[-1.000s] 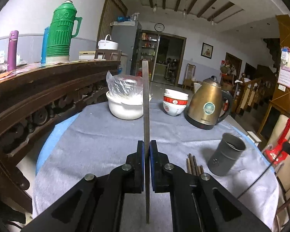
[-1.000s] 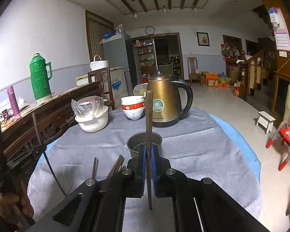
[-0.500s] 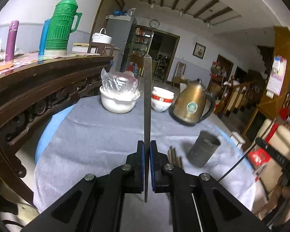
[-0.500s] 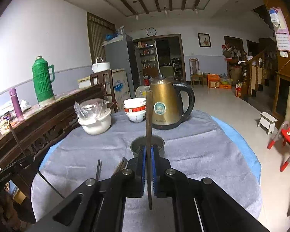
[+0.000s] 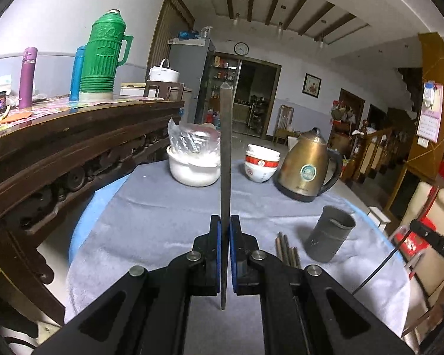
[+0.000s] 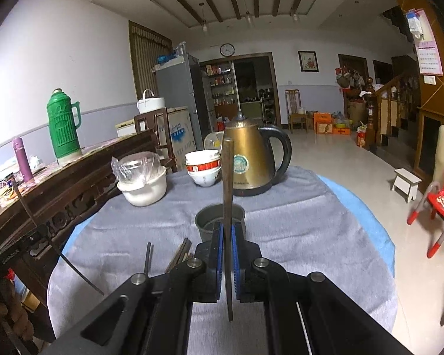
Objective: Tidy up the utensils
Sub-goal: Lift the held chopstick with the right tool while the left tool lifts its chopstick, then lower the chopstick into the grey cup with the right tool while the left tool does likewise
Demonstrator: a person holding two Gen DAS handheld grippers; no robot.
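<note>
Your left tongs [image 5: 225,238] are clamped tight on a single chopstick [image 5: 225,159] that stands upright between the blue pads, and your right tongs [image 6: 228,244] grip a second chopstick [image 6: 228,195] the same way, its tip rising in front of the brass kettle [image 6: 250,159]. Take the grey metal utensil cup [image 6: 220,222] as your landmark: it stands upright on the grey cloth of the round desk [image 6: 296,230], directly beyond the right tongs, and no utensil shows above its rim; how much lies inside you cannot tell. Just left of the cup, a small bundle of loose chopsticks [image 6: 180,254] lies flat on the cloth, with one more dark stick [image 6: 147,256] lying apart further left. Behind the cup stands the kettle, and left of the kettle a stack of white bowls with a red band [image 6: 204,167]. Further left of the cup sits a white bowl [image 6: 143,188] with a clear plastic bag [image 6: 136,167] bunched in it; the bag's contents are unclear. A green thermos [image 6: 62,125] stands on the dark wooden sideboard [image 6: 74,183] well to the cup's left.
</note>
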